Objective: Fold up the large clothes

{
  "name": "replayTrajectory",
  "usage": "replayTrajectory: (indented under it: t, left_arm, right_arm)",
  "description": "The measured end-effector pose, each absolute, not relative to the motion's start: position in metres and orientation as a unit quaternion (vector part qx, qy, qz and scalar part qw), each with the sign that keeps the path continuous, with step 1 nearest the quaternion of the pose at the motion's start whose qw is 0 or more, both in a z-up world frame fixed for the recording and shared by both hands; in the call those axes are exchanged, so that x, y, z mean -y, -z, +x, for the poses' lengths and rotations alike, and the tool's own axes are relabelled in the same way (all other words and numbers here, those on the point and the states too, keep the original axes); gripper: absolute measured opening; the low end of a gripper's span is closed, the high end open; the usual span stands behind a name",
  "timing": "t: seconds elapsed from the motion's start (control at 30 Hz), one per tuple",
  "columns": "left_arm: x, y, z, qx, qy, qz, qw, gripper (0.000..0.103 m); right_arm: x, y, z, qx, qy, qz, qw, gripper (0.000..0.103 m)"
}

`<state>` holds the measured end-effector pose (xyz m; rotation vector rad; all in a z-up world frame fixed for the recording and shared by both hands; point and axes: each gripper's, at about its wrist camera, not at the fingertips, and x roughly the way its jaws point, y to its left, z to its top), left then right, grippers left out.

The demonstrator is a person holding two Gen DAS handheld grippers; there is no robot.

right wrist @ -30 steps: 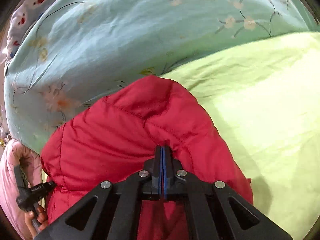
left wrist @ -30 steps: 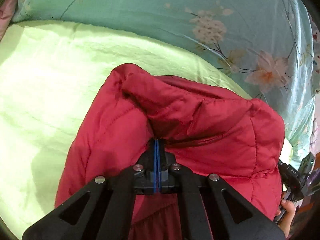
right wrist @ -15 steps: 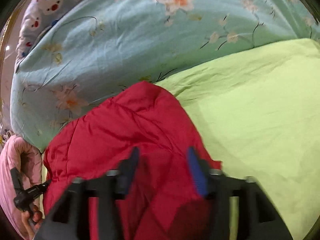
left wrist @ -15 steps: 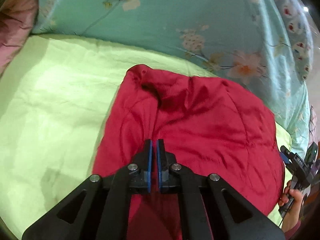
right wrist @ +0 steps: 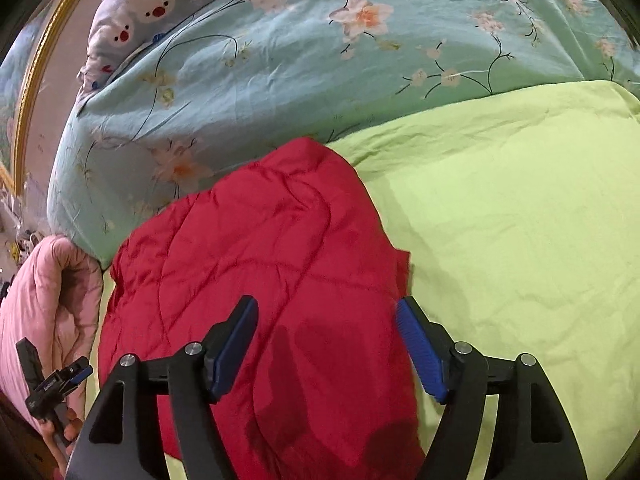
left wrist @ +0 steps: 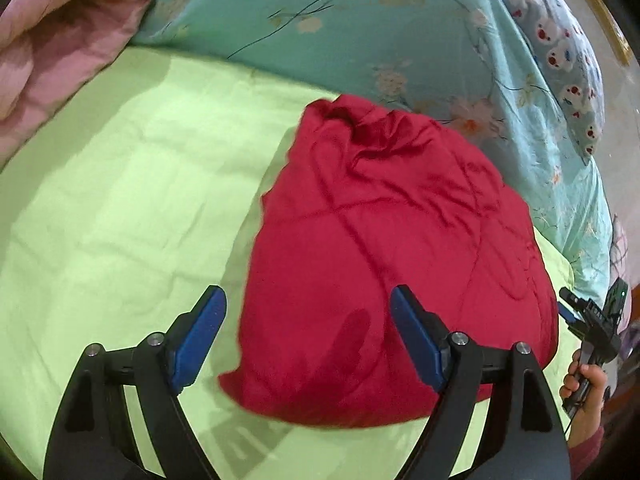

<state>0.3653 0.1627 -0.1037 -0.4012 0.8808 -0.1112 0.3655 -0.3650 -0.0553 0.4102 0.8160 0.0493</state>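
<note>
In the left wrist view, a pink quilted cover (left wrist: 48, 48) is bunched at the bed's far left corner, with the lime-green sheet (left wrist: 120, 208) spreading below it across the bed. The left tongs (left wrist: 308, 332) hang above the sheet with their jaws opening wide, blue pads (left wrist: 202, 332) clear of any cloth; the near left corner of the red quilted jacket (left wrist: 384, 264) shows in the gap between them, lying lower down and not pinched. The jacket lies folded into a puffy bundle on the sheet, toward the bed's right side, its far end touching the teal floral duvet (left wrist: 400, 28) that runs along the far edge of the bed. A cartoon-print pillow (left wrist: 568, 76) rests on the duvet at the far right. At the right edge of this view, a hand grips the handle of the right tongs (left wrist: 588, 320). In the right wrist view, those tongs (right wrist: 326, 344) hover over the jacket (right wrist: 256, 256) with their jaws also opening, nothing clamped; the jacket's near right edge lies below the gap, and bare sheet (right wrist: 520, 216) spreads to the right.
</note>
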Motion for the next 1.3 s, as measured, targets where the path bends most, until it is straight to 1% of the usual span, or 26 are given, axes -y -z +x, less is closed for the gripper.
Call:
replayTrajectory:
  t: [0.2, 0.3, 0.37, 0.43, 0.5, 0.6, 0.63, 0.67, 0.8, 0.9, 1.0, 1.13, 1.23, 1.3]
  left_arm:
    - [-0.174, 0.120, 0.365, -0.442, 0.077, -0.226, 0.864, 0.084]
    - [-0.172, 0.123, 0.370, -0.439, 0.099, -0.235, 0.861, 0.084]
    - [-0.168, 0.126, 0.375, -0.441, 0.107, -0.228, 0.861, 0.084]
    - [-0.164, 0.131, 0.380, -0.449, 0.116, -0.224, 0.857, 0.084]
    - [-0.163, 0.137, 0.384, -0.449, 0.128, -0.230, 0.854, 0.085]
    - [-0.165, 0.141, 0.389, -0.446, 0.131, -0.236, 0.853, 0.094]
    - [-0.165, 0.142, 0.391, -0.447, 0.128, -0.235, 0.854, 0.100]
    - [-0.165, 0.144, 0.393, -0.447, 0.126, -0.233, 0.854, 0.103]
    - [-0.165, 0.151, 0.401, -0.459, 0.146, -0.244, 0.841, 0.103]
    - [-0.169, 0.160, 0.408, -0.472, 0.167, -0.273, 0.822, 0.103]
    - [-0.171, 0.168, 0.414, -0.478, 0.185, -0.297, 0.805, 0.103]
    - [-0.171, 0.179, 0.422, -0.486, 0.207, -0.330, 0.782, 0.103]
    - [-0.165, 0.181, 0.429, -0.495, 0.215, -0.330, 0.774, 0.103]
    - [-0.160, 0.181, 0.434, -0.502, 0.220, -0.327, 0.770, 0.103]
  right_arm:
    - [0.369, 0.068, 0.359, -0.422, -0.032, 0.180, 0.888, 0.075]
    - [0.374, 0.075, 0.360, -0.430, -0.043, 0.194, 0.881, 0.075]
    - [0.378, 0.079, 0.363, -0.435, -0.054, 0.210, 0.874, 0.077]
    - [0.379, 0.083, 0.367, -0.440, -0.065, 0.218, 0.869, 0.082]
    - [0.380, 0.086, 0.372, -0.443, -0.080, 0.229, 0.863, 0.082]
    - [0.382, 0.089, 0.379, -0.452, -0.082, 0.232, 0.858, 0.084]
    - [0.383, 0.090, 0.381, -0.452, -0.083, 0.234, 0.857, 0.085]
    - [0.384, 0.091, 0.383, -0.452, -0.083, 0.236, 0.856, 0.086]
    - [0.388, 0.096, 0.392, -0.460, -0.088, 0.249, 0.848, 0.089]
    - [0.391, 0.101, 0.397, -0.466, -0.099, 0.263, 0.839, 0.091]
    - [0.396, 0.109, 0.404, -0.474, -0.106, 0.283, 0.827, 0.097]
    - [0.402, 0.121, 0.409, -0.476, -0.124, 0.316, 0.811, 0.099]
    - [0.405, 0.130, 0.416, -0.485, -0.133, 0.334, 0.797, 0.103]
    - [0.401, 0.130, 0.423, -0.489, -0.137, 0.334, 0.794, 0.103]
